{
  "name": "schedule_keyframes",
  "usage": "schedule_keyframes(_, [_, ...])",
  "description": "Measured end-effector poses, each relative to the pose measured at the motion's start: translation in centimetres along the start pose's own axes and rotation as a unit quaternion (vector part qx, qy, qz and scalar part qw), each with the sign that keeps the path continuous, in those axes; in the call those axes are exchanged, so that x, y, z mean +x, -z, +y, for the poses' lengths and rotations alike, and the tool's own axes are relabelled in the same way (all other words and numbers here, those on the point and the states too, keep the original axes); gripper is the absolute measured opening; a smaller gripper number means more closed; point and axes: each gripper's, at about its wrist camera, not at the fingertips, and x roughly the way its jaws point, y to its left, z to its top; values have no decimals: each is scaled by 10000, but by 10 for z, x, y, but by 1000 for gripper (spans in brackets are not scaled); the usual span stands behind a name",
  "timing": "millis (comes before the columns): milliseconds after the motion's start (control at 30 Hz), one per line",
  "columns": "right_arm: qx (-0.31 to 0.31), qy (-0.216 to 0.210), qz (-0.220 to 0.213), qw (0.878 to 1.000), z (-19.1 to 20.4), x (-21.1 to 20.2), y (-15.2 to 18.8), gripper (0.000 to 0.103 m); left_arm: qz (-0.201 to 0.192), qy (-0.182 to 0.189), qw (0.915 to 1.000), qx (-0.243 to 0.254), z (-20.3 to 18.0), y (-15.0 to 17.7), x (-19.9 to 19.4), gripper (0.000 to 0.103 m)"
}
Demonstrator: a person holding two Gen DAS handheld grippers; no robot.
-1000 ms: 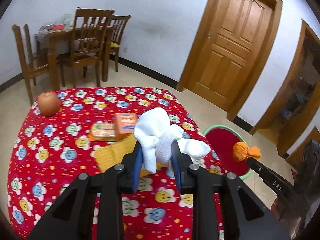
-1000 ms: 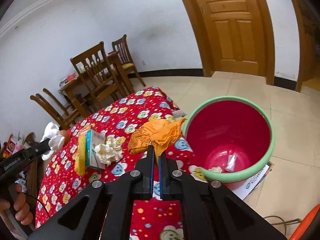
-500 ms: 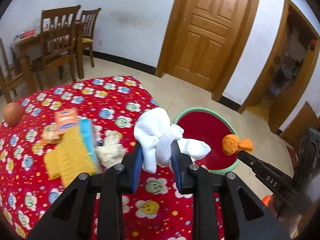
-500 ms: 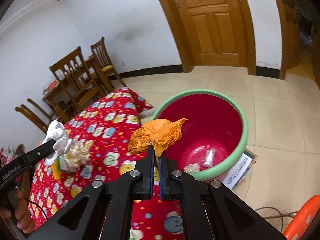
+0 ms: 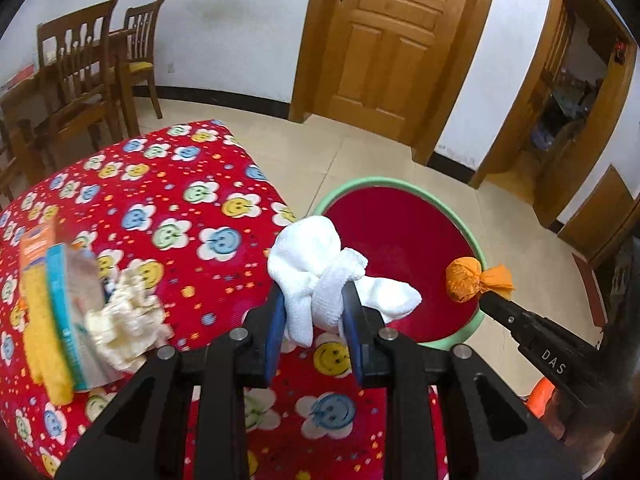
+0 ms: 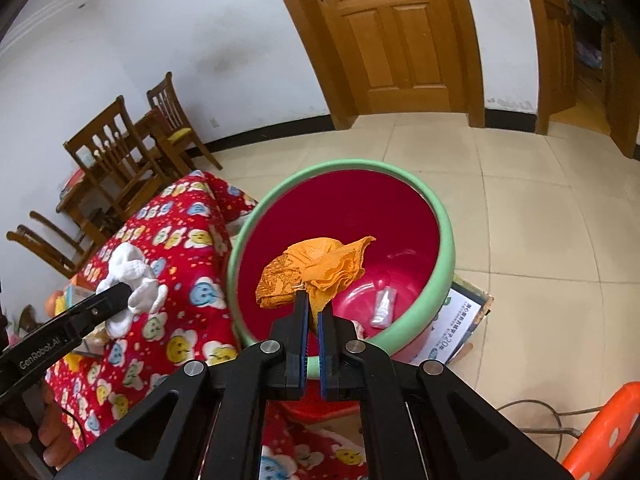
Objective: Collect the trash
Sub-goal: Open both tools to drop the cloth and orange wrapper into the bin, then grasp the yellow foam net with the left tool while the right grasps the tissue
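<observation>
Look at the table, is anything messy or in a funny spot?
Yes. A crumpled cream tissue lies loose on the red flowered tablecloth, against a small box standing on edge. It looks like leftover rubbish. Both are blurred, so finer detail is unclear.

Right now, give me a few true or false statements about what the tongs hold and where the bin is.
1. The left tongs grip a white cloth. True.
2. The right tongs are empty. False: they pinch an orange napkin.
3. The napkin hangs over the bin. True.
4. The bin is empty. False: a small tube lies in it.
5. The bin stands on the table. False: it is on the floor beside it.
</observation>
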Motion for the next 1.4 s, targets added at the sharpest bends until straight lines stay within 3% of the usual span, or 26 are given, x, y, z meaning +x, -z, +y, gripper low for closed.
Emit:
schedule_keyframes(200, [37,33,73,10000,-10,8,-1,7,99,28,9998,144,-14,-5,17,27])
schedule_keyframes(400, [230,34,138,9996,-21,13,-4,19,171,64,9996,205,-19,-9,30,27])
schedule_keyframes(800, [371,68,-58,9993,-29,-3,-7,28,155,255,9986,426,-38,-15,40,27])
schedule_keyframes(900, [427,95,-79,9990,-33,-6,-7,28,124,335,9982,478,-44,-17,40,38])
schedule_keyframes(1067, [470,122,-92,9988,-37,-9,-7,28,-3,272,9982,537,-48,-19,34,68])
schedule_keyframes(1400, [450,80,-114,9989,-32,-15,-6,29,-17,79,9988,482,-41,-13,23,69])
